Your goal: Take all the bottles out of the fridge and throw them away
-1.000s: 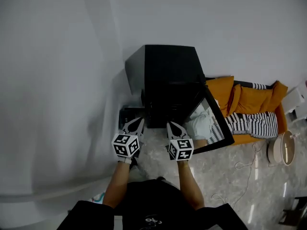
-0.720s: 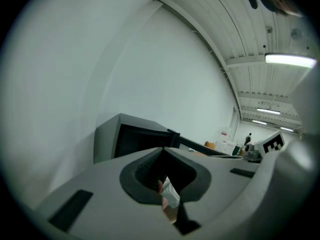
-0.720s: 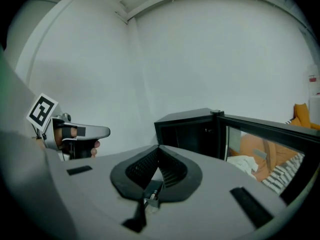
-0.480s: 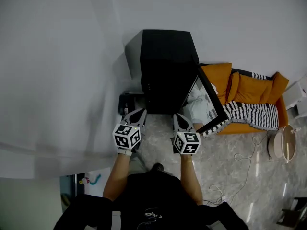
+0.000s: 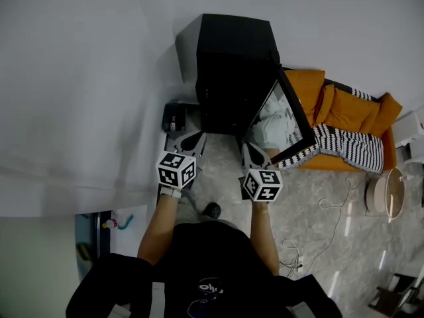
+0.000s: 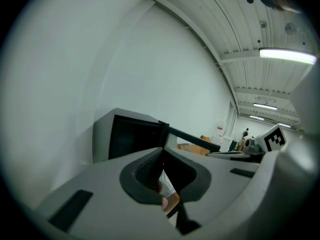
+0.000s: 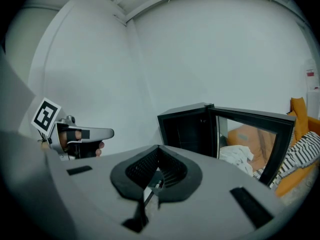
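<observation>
The fridge (image 5: 232, 58) is a small, boxy black cabinet with a matte top and flat sides. It stands on the floor (image 5: 318, 204) against a plain pale wall (image 5: 79, 78). Its door (image 5: 286, 118) is swung out to your right, a glossy glass pane in a black frame that mirrors pale cloth and orange. The cavity behind it is too dark to show what it holds, in any view.

The fridge stands ahead of both your grippers and apart from them, so nothing touches it. Your left gripper (image 5: 193, 140) points toward its left front corner. Your right gripper (image 5: 248, 150) points toward the opening, just beside the door's lower edge. The left gripper's jaws are clenched tip to tip with nothing caught between them. The right gripper's jaws are clenched the same way and are just as empty. Behind the meeting tips, the dark ribbed pads (image 7: 172, 170) curve apart into a diamond-shaped hollow, set in smooth grey shells.

The floor is polished grey stone with marbled veins, and a thin white cable (image 5: 334, 224) loops across it. Past the door sits an orange sofa (image 5: 348, 118) with soft cushions, and a black-and-white striped blanket (image 5: 344, 146) is draped along its front.
</observation>
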Demonstrator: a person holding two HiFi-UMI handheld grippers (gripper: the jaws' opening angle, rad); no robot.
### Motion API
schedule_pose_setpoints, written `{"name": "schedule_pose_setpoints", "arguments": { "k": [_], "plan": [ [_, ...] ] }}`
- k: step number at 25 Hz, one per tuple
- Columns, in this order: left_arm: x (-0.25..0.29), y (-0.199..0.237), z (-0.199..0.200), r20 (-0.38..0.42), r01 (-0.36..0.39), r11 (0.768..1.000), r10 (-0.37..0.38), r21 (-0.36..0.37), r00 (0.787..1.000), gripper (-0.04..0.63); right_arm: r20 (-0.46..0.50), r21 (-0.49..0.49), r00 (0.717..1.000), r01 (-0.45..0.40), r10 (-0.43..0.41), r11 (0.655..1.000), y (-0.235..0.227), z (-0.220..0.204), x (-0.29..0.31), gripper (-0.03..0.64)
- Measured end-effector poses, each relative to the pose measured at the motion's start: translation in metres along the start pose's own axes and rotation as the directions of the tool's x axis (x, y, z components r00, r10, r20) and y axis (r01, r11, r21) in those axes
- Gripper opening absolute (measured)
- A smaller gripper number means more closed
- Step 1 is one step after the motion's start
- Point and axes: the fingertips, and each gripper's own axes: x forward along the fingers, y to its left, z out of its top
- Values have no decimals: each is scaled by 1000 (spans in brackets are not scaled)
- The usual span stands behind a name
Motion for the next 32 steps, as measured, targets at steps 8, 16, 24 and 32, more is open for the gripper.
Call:
{"name": "schedule_pose_setpoints", "arguments": {
  "k": [8, 16, 24, 32],
  "plan": [
    [-6, -5, -9, -13, -12, 1000, 12, 10, 1000, 0, -31, -2, 999, -23, 23, 1000, 0, -13, -1, 8],
    [-11, -5, -5, -10, -24, 1000, 24, 12, 1000, 0, -38, 5, 999, -35, 35, 999, 2, -14, -3, 8],
    [-12, -3, -11, -18, -23, 1000, 24, 12, 1000, 0, -43, 0, 999, -26, 26, 1000, 2, -16, -4, 8],
    [-15, 3, -17, -26, -31, 1000, 31, 2, 999, 0, -53, 1, 998, -24, 24, 1000, 4, -19, 1, 8]
  ]
}}
